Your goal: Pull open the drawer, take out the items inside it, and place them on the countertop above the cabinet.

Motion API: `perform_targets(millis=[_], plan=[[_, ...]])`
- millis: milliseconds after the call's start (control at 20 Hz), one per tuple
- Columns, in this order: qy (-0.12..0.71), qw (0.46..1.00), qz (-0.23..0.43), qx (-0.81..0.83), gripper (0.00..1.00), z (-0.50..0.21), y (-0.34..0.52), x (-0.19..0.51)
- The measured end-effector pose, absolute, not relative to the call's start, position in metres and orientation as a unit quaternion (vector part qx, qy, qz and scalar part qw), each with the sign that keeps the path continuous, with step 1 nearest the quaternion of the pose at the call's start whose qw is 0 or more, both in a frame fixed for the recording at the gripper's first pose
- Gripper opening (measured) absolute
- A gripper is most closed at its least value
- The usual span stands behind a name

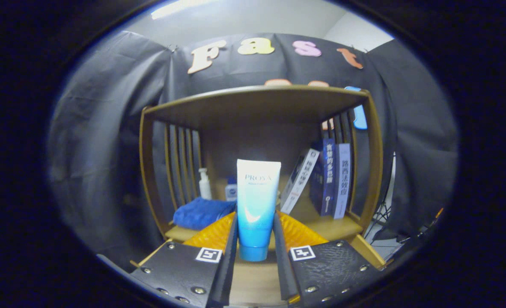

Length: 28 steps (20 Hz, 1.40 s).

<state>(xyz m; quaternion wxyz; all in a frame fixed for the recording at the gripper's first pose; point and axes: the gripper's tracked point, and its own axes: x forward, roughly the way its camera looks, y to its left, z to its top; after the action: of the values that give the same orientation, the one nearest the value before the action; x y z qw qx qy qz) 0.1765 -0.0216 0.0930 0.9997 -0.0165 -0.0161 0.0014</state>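
I have the hand-held gripper (255, 239) clamped on the tube (256, 209), held upright, cap down, just over the wooden surface (253, 278): placing step in hand. Next I judge: lower until the cap seats, then release.

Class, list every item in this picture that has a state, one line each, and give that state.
White-to-blue plastic tube: upright, cap down, clamped between the fingers.
Gripper: shut on the tube.
Blue folded cloth: lying on the wooden countertop.
White pump bottle: upright.
Three books: standing, leftmost leaning.
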Motion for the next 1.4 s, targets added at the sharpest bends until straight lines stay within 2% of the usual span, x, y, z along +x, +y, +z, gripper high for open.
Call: perform_targets(millis=[200,350,500,800,950,1400], plan=[[-0.030,0.999,-0.013,-0.019,0.44,0.110,-0.026,0.207],[-0.009,0.999,-0.024,-0.029,0.44,0.095,-0.030,0.236],[0.027,0.999,-0.031,-0.029,0.44,0.060,-0.033,0.266],[0.150,0.988,-0.046,0.002,0.44,-0.056,-0.032,0.308],[0.175,0.983,-0.054,-0.005,0.44,-0.078,-0.025,0.319],[0.156,0.986,-0.056,-0.030,0.44,-0.077,-0.021,0.357]])
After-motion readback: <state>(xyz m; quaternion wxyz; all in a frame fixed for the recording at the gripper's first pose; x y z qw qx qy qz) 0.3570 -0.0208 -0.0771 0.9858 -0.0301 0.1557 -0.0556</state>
